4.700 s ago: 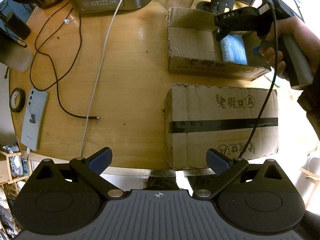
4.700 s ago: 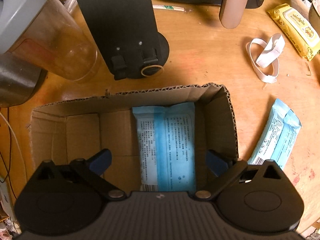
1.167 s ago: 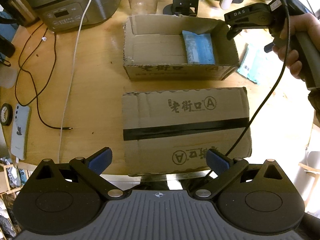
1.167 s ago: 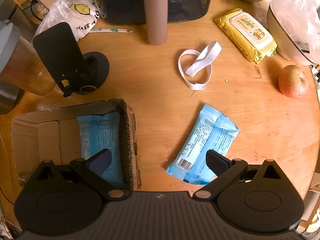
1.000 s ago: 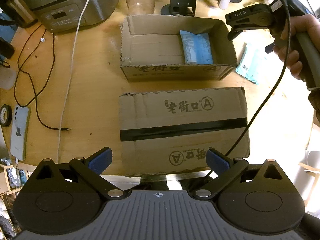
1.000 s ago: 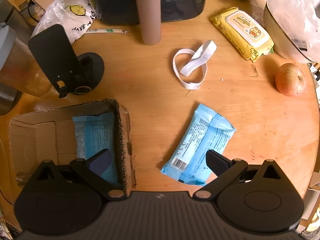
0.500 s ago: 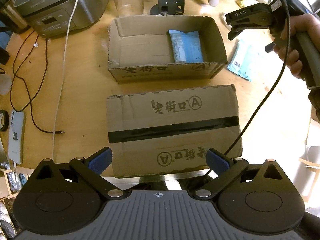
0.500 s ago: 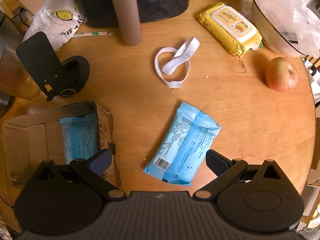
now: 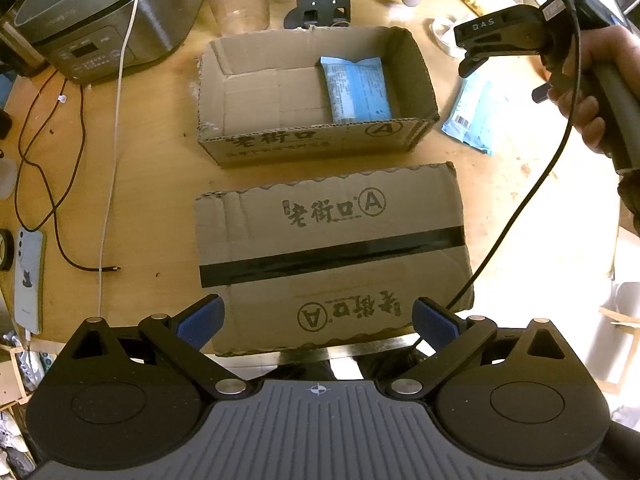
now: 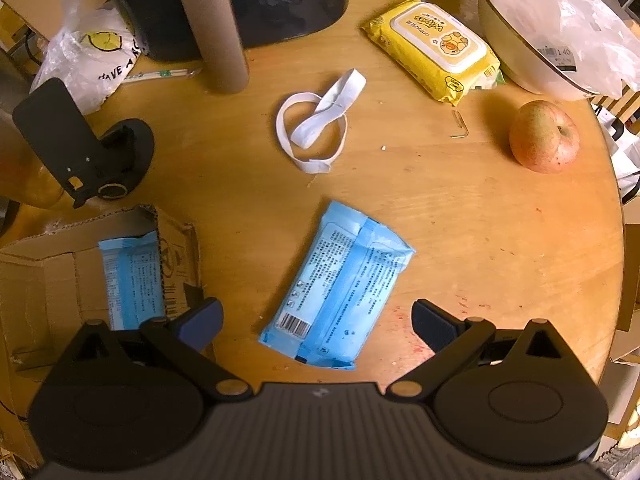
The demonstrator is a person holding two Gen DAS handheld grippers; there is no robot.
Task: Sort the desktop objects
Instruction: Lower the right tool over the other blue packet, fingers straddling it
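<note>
Two downward views, shared open box (image 9: 316,136)

Two cardboard boxes (image 9: 316,104), two blue packets (image 10: 340,288), one yellow wipes pack (image 10: 434,46), one apple (image 10: 544,136)

Light-blue packet (image 10: 340,288) with black print and barcode; yellow wipes pack (image 10: 434,46); white band (image 10: 316,120); red-yellow apple (image 10: 544,136); brown box (image 9: 332,256), black tape stripe.

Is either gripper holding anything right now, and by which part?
No. The left gripper and right gripper are open and empty; the blue pack lies loose on the table.
</note>
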